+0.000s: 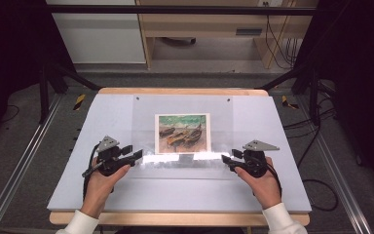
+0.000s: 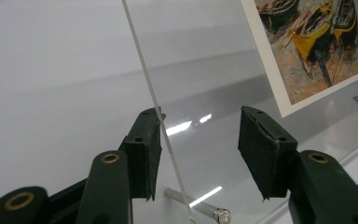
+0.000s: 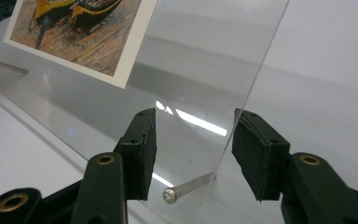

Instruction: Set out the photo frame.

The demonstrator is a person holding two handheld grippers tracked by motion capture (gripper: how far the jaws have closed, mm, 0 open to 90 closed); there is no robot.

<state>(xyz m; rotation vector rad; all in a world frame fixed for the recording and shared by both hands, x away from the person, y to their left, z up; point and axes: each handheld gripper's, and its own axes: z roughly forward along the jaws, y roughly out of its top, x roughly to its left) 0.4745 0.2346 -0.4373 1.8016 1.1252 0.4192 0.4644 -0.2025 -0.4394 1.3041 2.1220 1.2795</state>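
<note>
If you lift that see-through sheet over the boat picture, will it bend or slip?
The clear sheet probably stays stiff: its edge runs straight between the open jaws in both gripper views. It looks glossy, with bright glare, so it may slip. It seems thin, so likely light, but it might crack if squeezed hard.

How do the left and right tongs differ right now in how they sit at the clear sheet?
The left tongs straddle the clear sheet's left edge, which runs against one pad; the right tongs straddle its right edge, which lies closer to one pad. The metal pin points away from the left tongs but head-on toward the right. Both are open, at the sheet's near corners.
</note>
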